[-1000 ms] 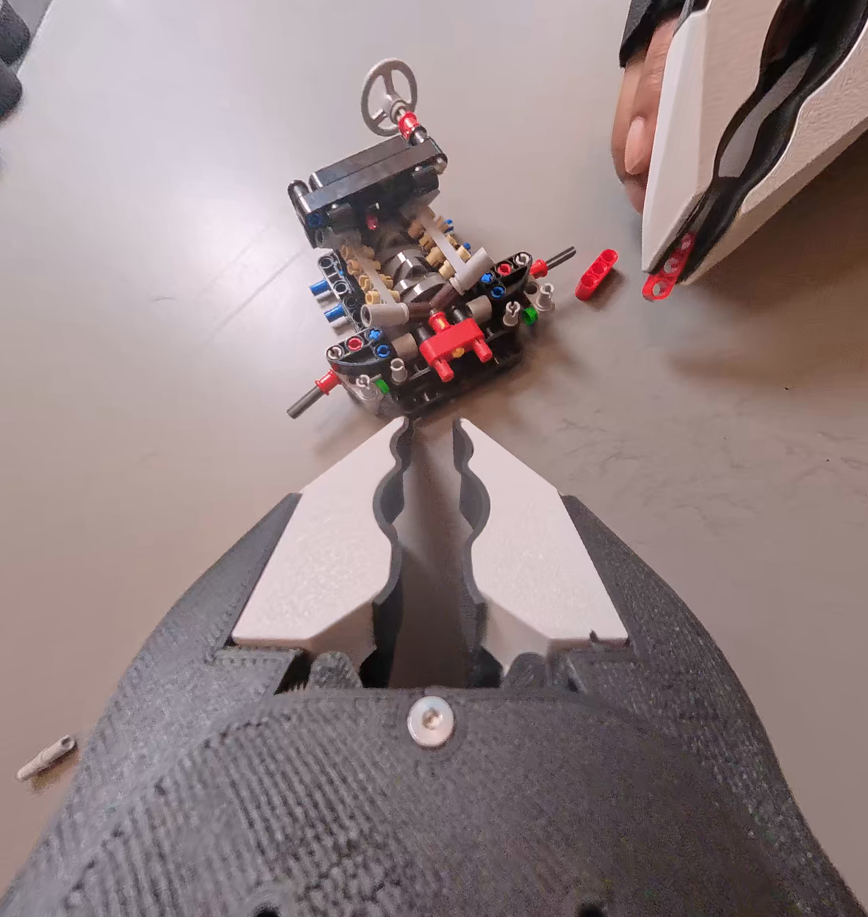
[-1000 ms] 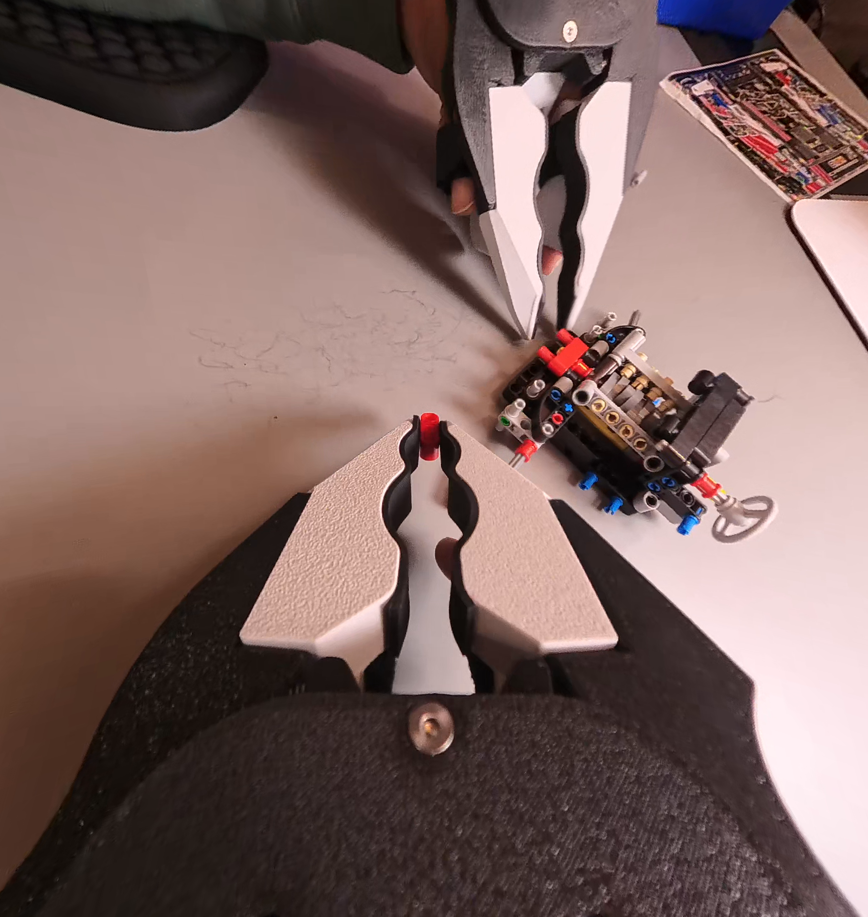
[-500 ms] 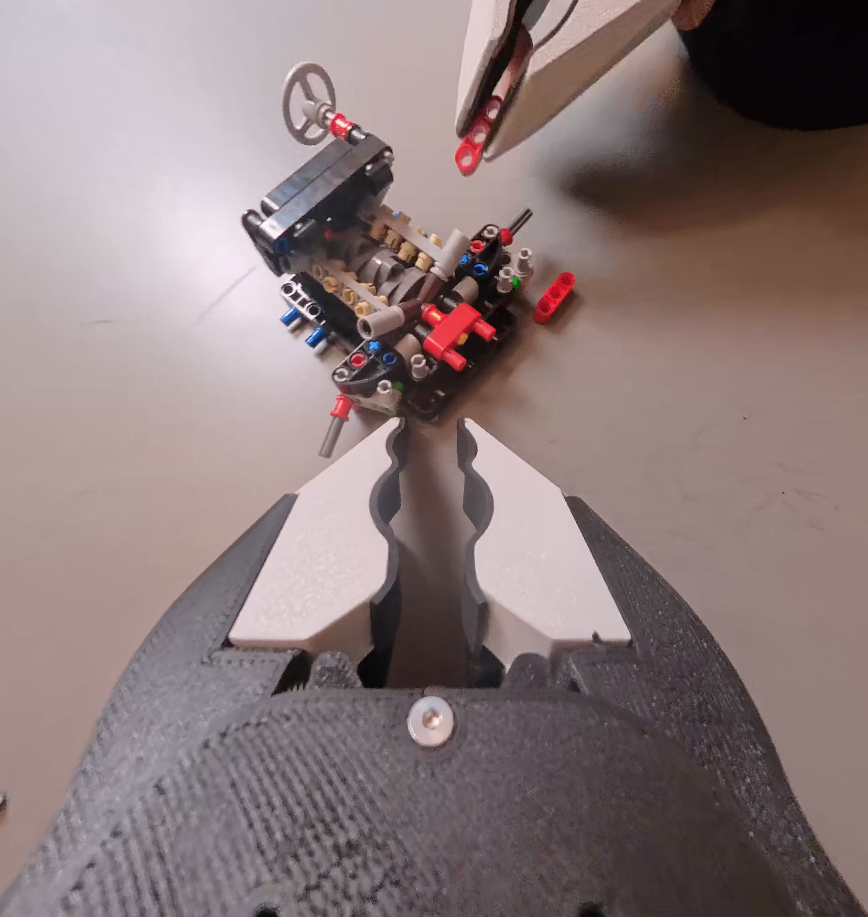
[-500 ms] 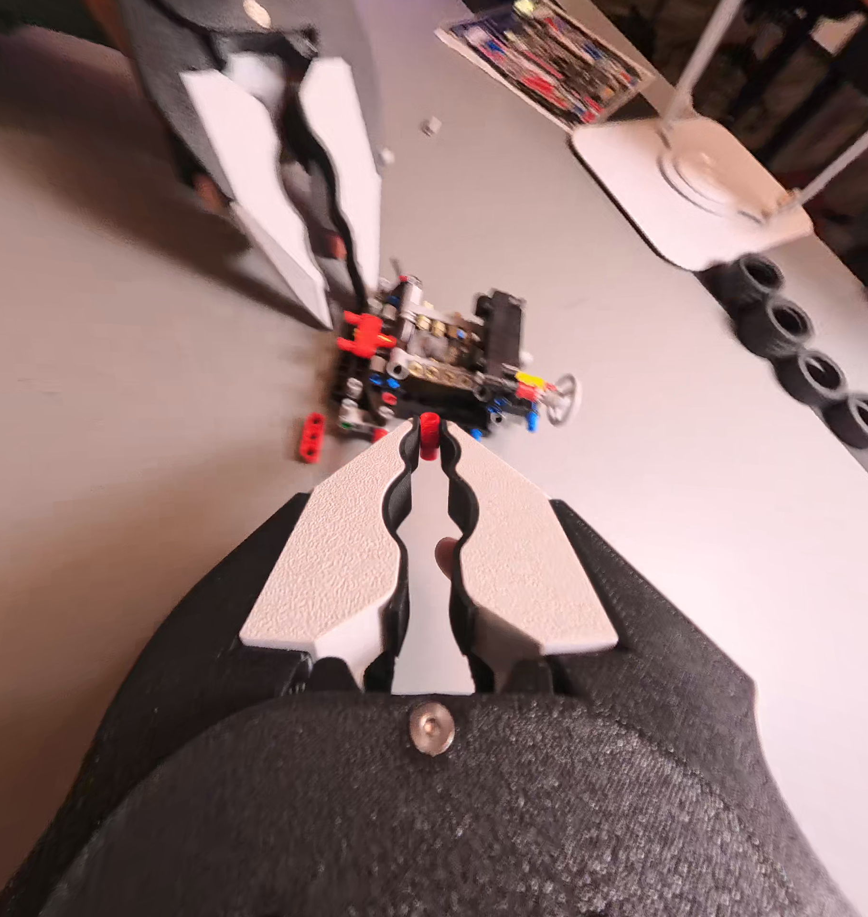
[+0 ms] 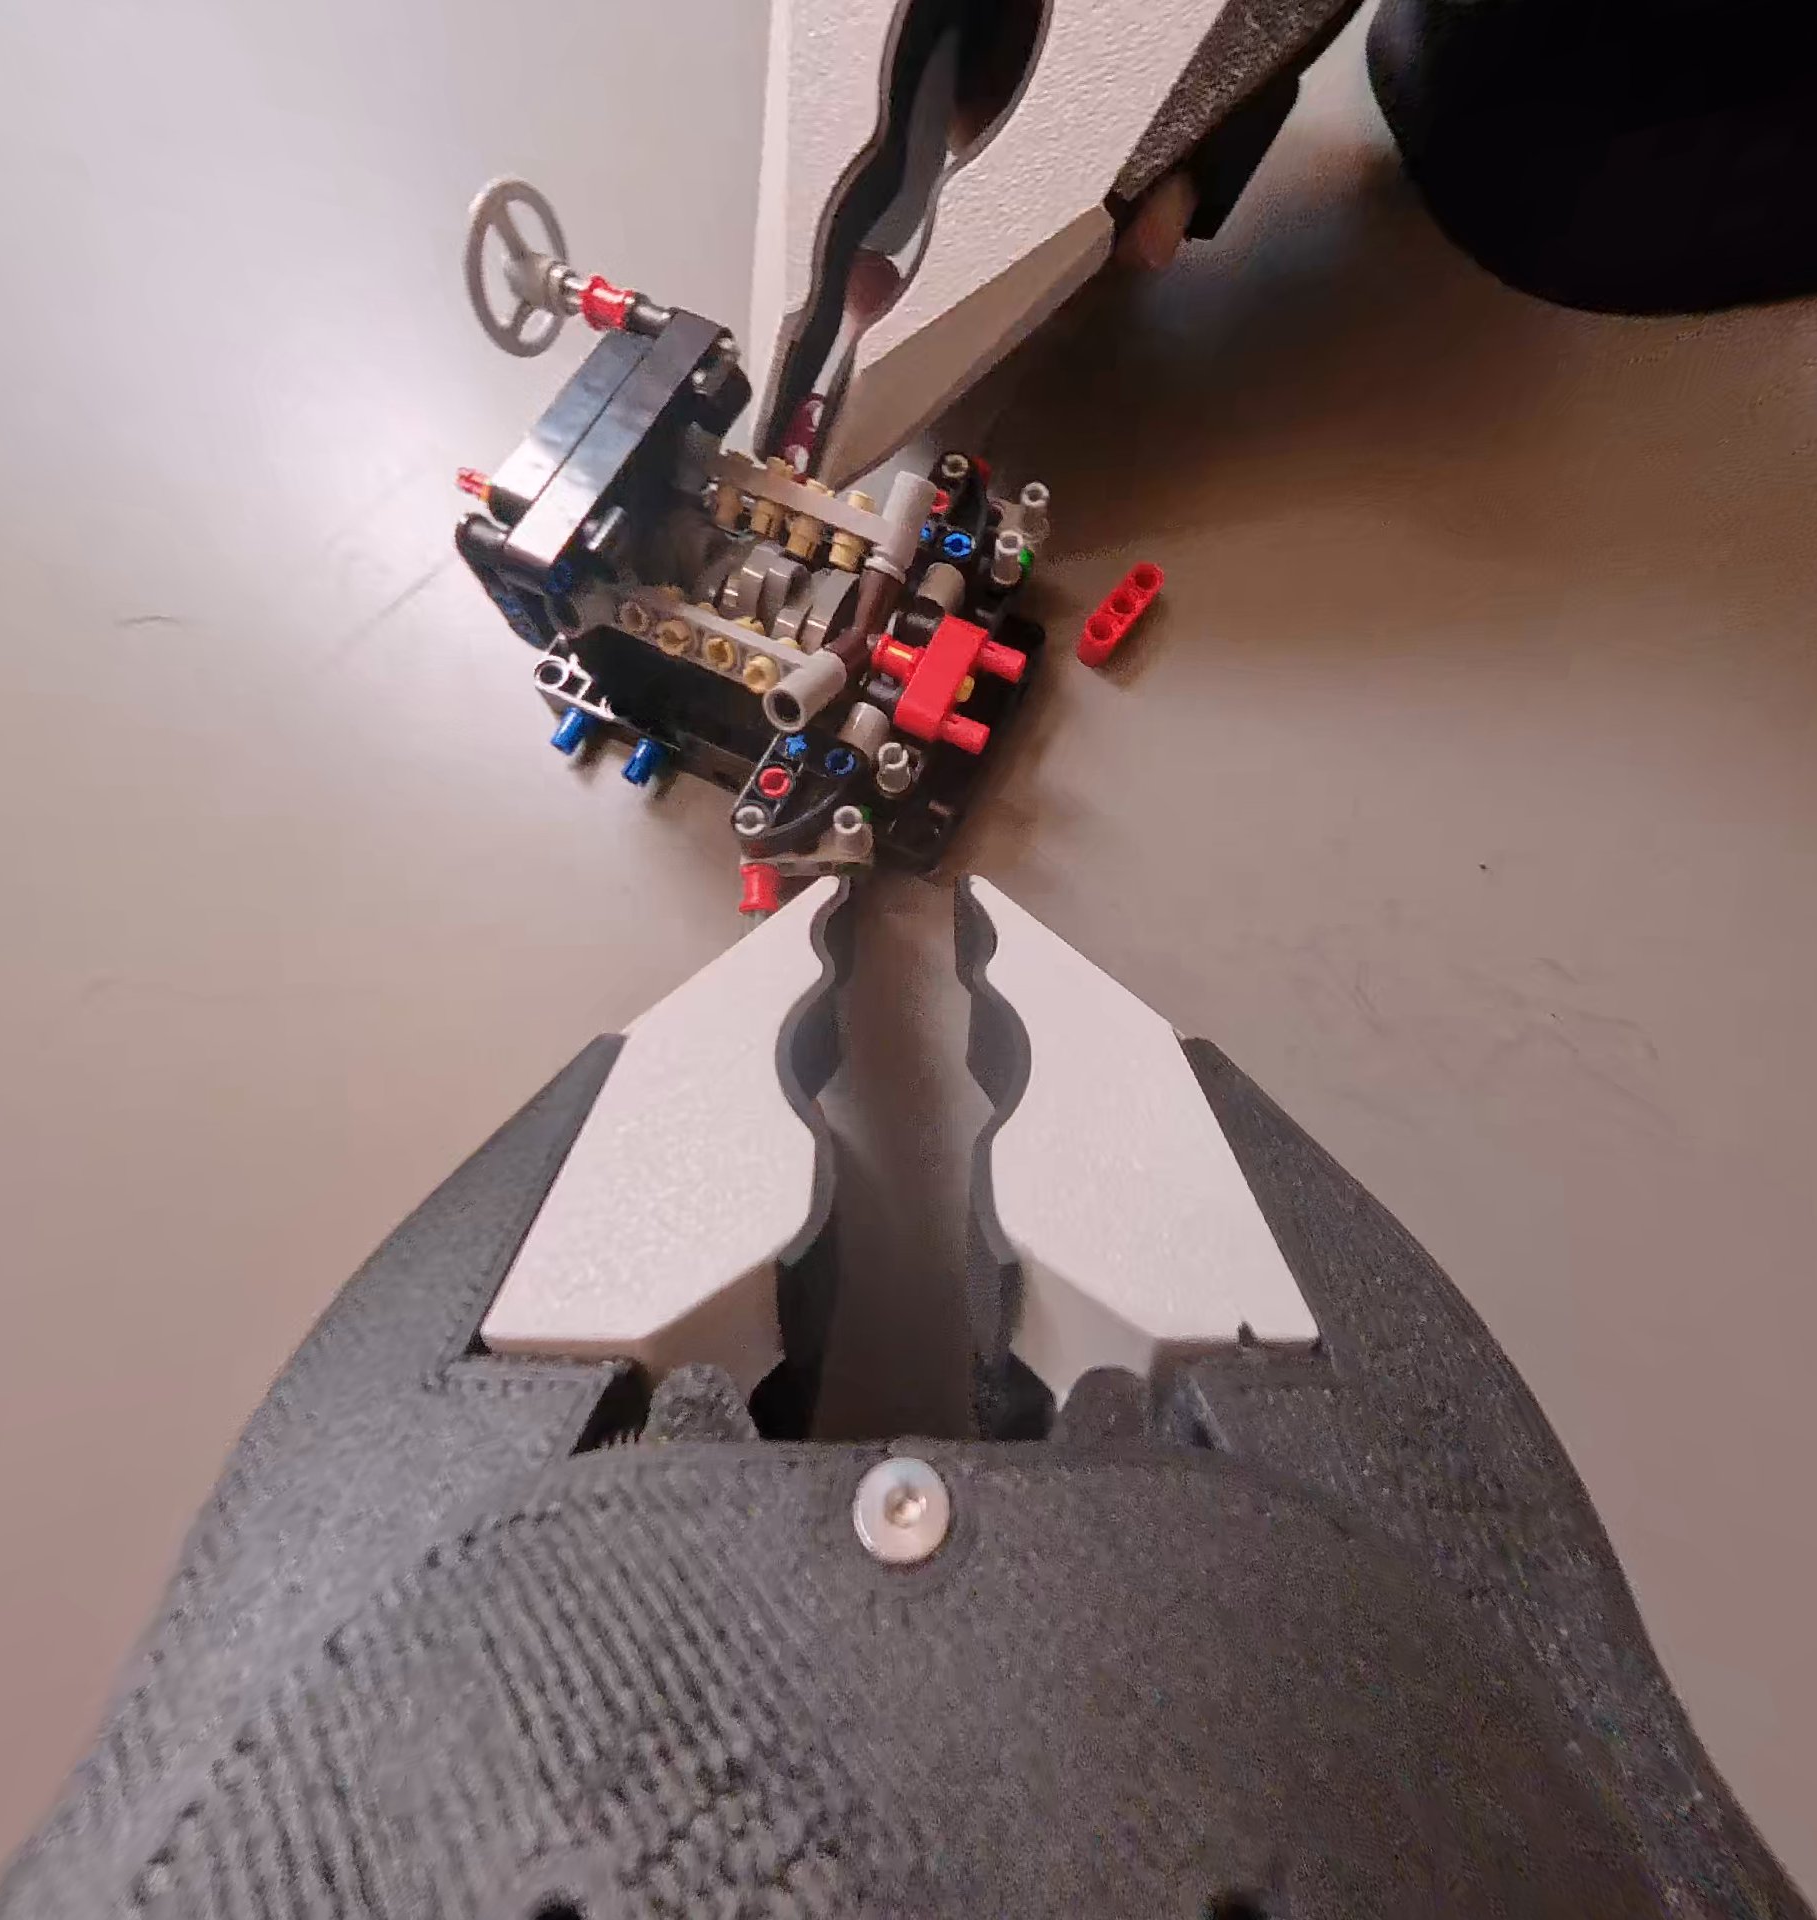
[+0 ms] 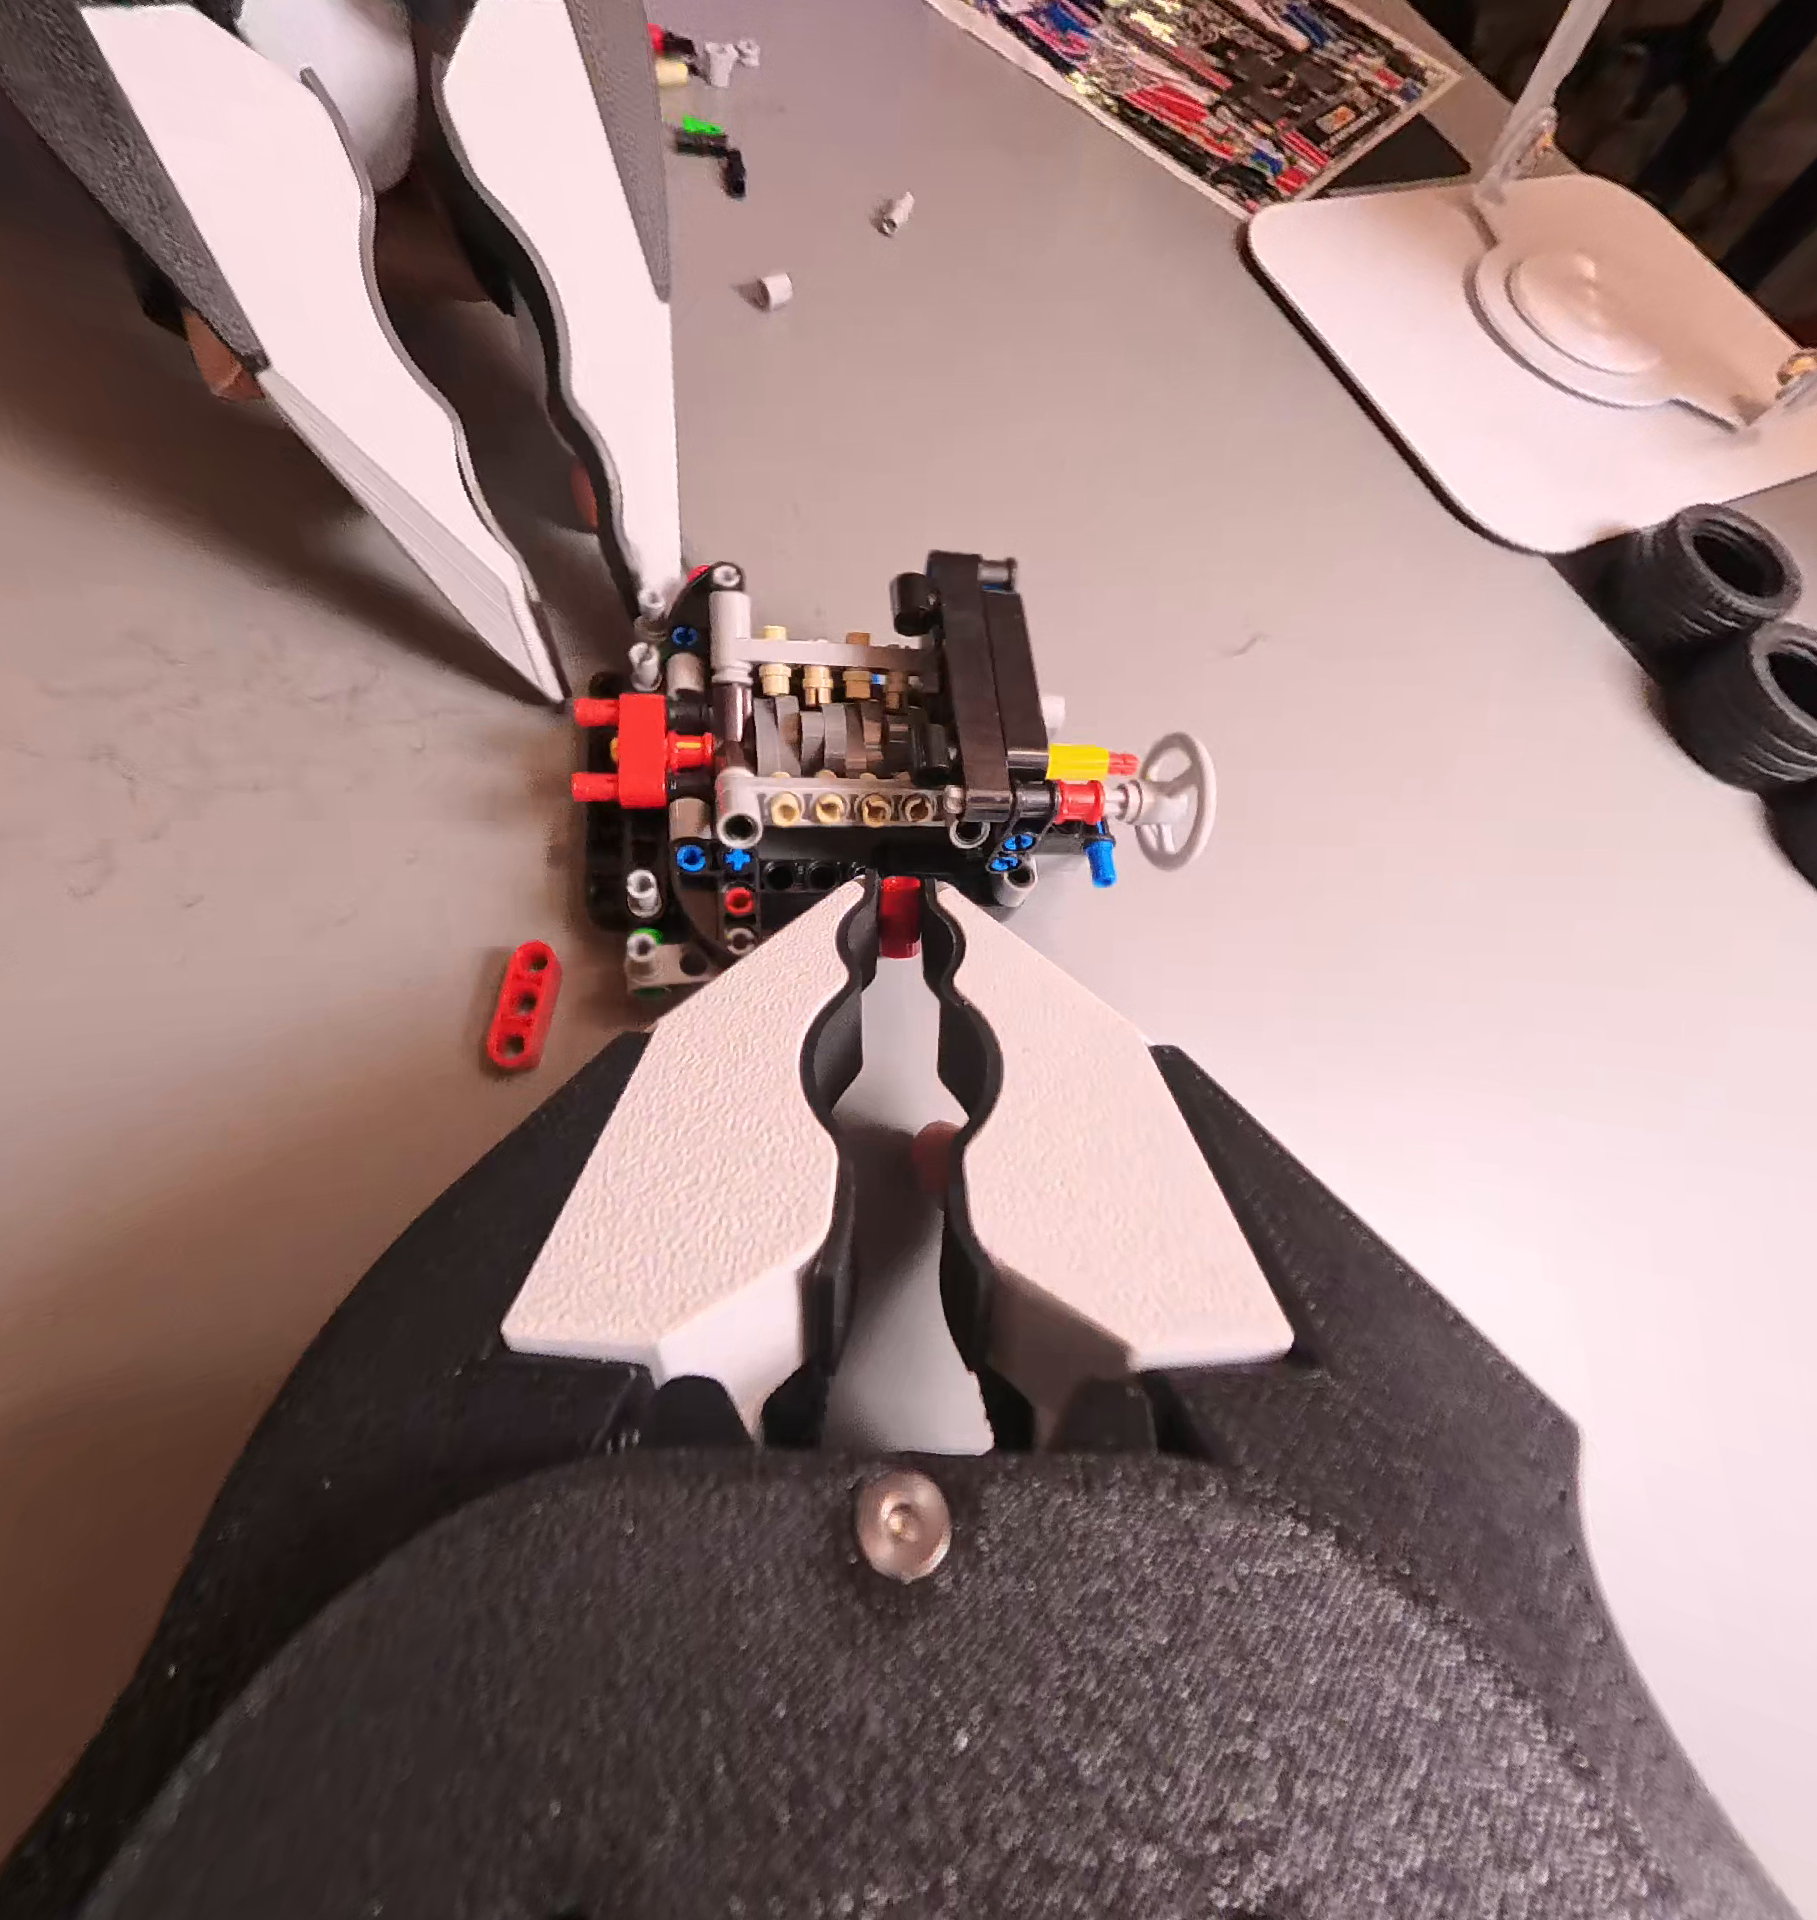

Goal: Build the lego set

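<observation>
In the left wrist view, your left tool (image 5: 899, 894) is released and holds nothing. The lego car frame (image 5: 769, 634) sits on the surface (image 5: 260, 935) just past its tips. A loose red beam (image 5: 1120, 613) lies ahead and to the right.

In the right wrist view, your right tool (image 6: 899, 914) is clenched on a small red piece (image 6: 898, 914). The frame (image 6: 862, 748) is right in front of it, almost touching. Move slowly. Line the red piece up with a hole, then push straight in. Let the left tool (image 6: 608, 644) hold the far end of the frame so it does not slide.
</observation>
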### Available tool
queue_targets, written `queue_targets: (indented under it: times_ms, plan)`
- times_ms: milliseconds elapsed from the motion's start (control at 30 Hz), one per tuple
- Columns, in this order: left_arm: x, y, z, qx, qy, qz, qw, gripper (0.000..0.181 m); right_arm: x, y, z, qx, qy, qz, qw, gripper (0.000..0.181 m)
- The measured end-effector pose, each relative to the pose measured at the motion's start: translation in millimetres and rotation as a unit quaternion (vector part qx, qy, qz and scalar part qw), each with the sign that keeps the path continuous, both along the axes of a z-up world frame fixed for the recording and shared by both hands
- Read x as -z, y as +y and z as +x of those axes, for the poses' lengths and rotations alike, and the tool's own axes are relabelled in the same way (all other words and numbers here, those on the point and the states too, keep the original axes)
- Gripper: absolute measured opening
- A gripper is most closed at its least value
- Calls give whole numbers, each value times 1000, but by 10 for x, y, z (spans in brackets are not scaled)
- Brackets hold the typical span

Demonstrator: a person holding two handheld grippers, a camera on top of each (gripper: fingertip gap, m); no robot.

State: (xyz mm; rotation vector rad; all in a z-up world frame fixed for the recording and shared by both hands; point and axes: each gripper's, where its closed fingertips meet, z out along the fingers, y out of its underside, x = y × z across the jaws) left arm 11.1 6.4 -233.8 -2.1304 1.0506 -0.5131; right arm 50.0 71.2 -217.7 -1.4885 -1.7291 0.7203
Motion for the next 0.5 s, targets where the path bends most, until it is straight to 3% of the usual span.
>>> queue_targets:
  times_ms: [300, 400, 500]
  plan:
    - [-82, -338, -221, 18, 10, -26, 999, 19, -57, -166, -222, -51, 17, -17, 998, 7]
    - [-316, -345, -201, 16, -13, 10, 1000, 15, -317, -232, -100, -61, 74, -32, 995, 6]
    - [-585, -349, -22, 15, -88, 39, 995, 16, -701, -535, -5, -107, 166, -72, 978, 6]
